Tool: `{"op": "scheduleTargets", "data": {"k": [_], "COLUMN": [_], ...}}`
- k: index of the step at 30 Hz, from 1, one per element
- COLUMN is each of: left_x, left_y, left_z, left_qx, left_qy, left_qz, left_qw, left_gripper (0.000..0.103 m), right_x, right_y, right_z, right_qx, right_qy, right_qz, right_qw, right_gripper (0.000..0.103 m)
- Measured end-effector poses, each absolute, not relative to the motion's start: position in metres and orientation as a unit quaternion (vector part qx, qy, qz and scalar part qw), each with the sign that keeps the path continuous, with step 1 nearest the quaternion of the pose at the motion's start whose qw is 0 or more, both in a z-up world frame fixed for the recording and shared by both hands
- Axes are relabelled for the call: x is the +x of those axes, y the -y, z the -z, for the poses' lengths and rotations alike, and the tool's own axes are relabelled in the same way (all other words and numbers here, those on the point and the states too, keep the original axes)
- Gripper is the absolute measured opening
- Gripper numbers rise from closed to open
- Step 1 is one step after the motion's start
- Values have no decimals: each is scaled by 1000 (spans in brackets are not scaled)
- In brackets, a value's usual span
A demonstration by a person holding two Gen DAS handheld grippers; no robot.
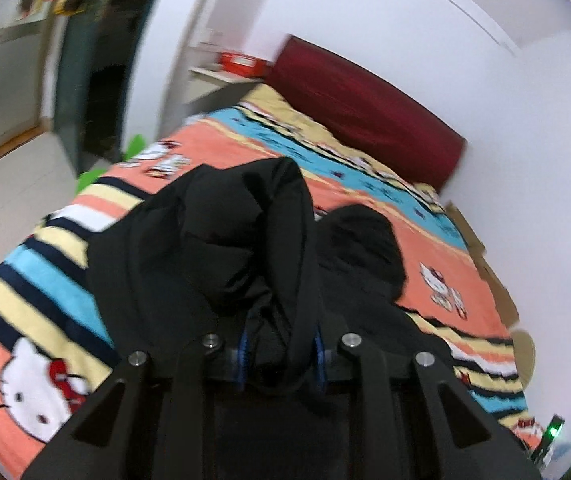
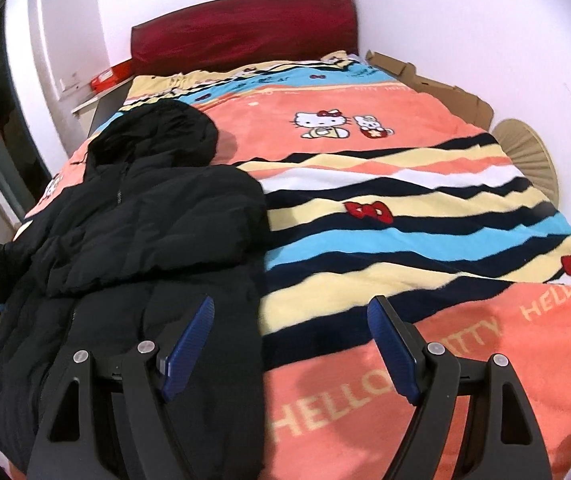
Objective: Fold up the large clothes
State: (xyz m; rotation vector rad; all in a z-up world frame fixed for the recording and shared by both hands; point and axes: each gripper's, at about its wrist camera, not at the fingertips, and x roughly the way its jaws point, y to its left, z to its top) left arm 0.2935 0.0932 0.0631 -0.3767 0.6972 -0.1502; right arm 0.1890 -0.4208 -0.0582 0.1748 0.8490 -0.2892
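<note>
A big bed [image 2: 405,216] with a striped cat blanket fills the room, red headboard [image 2: 245,28] at the far end. A black puffy coat [image 2: 137,232] lies long-ways on the bed's left side, hood toward the headboard. The left claw [image 1: 281,360] is closed tight on a lifted fold of the coat. The right claw [image 2: 289,348] is wide open and holds nothing; the coat's edge lies just to its left.

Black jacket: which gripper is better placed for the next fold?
Left. The left gripper is shut on a fold of the black jacket; the right gripper hovers open, holding nothing.
</note>
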Motion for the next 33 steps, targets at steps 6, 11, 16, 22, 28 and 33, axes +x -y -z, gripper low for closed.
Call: {"op": "scheduleTargets", "data": {"k": [6,11,16,22,28,33], "left_x": [303,314,321,326,326,320], "left_y": [13,89,140,182,194,193], "left_z": [-60,-38,-5,38,64,57], "left_qx": [-125,-93,-76,-55,-26,-10], "left_qy": [-355,-382,-410,-443,-460,-458], "left_qz": [142,180,203,219,215,215], "left_qw": [915,902,886,868,861,862], "left_gripper": [23,23,23,23,27,40], "right_x": [189,190,189,187,187,186], "right_y": [437,447,458,477,489,494], "right_z": [62,69,79,89,100,102], "right_qx": [95,102,109,122,130,133], "right_qy": [-409,-414,-419,-422,-429,-432], "right_qz": [141,142,148,162,171,181], "right_qw": [896,893,889,884,877,874], "right_gripper": [78,78,78,78,78,78]}}
